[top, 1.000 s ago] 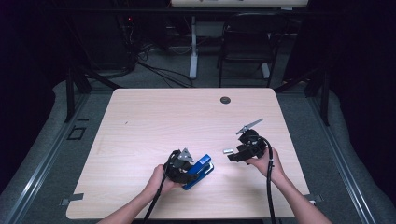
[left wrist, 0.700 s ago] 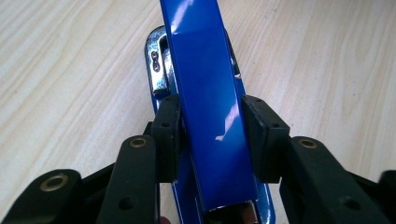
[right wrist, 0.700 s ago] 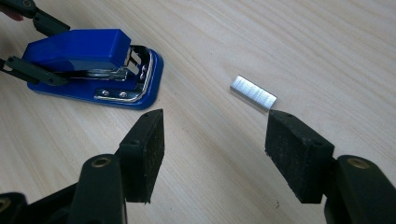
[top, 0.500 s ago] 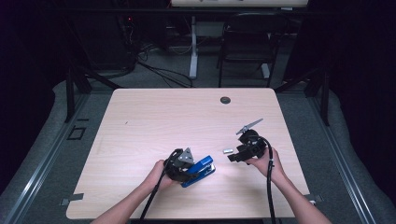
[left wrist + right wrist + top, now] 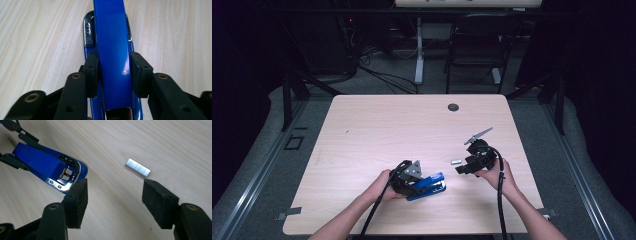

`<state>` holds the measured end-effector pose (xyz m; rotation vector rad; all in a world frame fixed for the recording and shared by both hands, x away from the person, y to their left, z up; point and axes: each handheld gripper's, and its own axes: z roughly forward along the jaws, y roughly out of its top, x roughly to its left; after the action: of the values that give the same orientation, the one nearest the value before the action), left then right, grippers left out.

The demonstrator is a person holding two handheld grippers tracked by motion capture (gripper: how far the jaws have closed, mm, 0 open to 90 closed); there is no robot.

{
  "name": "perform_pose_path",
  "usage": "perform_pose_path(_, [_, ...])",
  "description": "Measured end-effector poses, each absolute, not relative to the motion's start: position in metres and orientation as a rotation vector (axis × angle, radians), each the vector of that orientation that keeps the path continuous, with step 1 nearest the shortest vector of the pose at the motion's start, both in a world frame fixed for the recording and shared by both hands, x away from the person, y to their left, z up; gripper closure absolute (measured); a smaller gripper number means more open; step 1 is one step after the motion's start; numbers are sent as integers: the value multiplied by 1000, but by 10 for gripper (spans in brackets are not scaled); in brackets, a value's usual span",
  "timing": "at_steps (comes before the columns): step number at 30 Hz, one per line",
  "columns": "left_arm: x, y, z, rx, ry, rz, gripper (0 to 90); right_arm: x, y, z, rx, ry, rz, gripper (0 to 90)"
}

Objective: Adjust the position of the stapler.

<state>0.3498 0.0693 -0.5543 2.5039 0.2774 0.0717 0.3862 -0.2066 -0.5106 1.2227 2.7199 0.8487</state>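
1. A light wooden table (image 5: 377,130) stands in a dark room, with grey floor around it.
2. A blue stapler (image 5: 428,185) lies on the near part of the table, a little left of the middle. Its silver front end points toward the right gripper.
3. The left gripper (image 5: 414,184) is clamped on the blue stapler. In the left gripper view its two black pads (image 5: 91,72) press on the stapler's blue top arm from both sides, near the back end.
4. A small silver strip of staples (image 5: 456,161) lies flat on the table, just to the right of the stapler and apart from it.
5. The right gripper (image 5: 464,167) sits near the strip of staples. In the right gripper view its jaws stand apart with nothing between them. The strip lies just past the tip of one pad (image 5: 160,203); it may be almost touching that pad, but this is hard to tell.
6. Nothing lies between the stapler and the strip, just bare wood.
7. A person's hands (image 5: 384,186) hold both grippers, and black cables (image 5: 501,200) trail back along the arms.
8. Far off, near the back edge of the table, sits a small round dark hole (image 5: 453,107), well apart from everything.
9. Behind the table stand a black chair (image 5: 474,50) and a white post (image 5: 418,55), with cables on the floor.
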Motion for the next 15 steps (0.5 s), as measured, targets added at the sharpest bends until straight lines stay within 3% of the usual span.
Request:
perform_pose_path(3, [348, 72, -555, 2521, 337, 51, 485, 385, -204, -511, 1191, 2742, 849, 382])
perform_pose_path(6, [346, 80, -551, 2513, 378, 42, 435, 383, -201, -510, 1154, 2764, 867, 370])
perform_pose_path(11, [343, 89, -549, 2507, 431, 25, 448, 378, -189, -512, 1086, 2813, 903, 317])
perform_pose_path(15, [343, 90, -553, 2526, 439, 19, 509, 375, -177, -515, 1020, 2858, 906, 289])
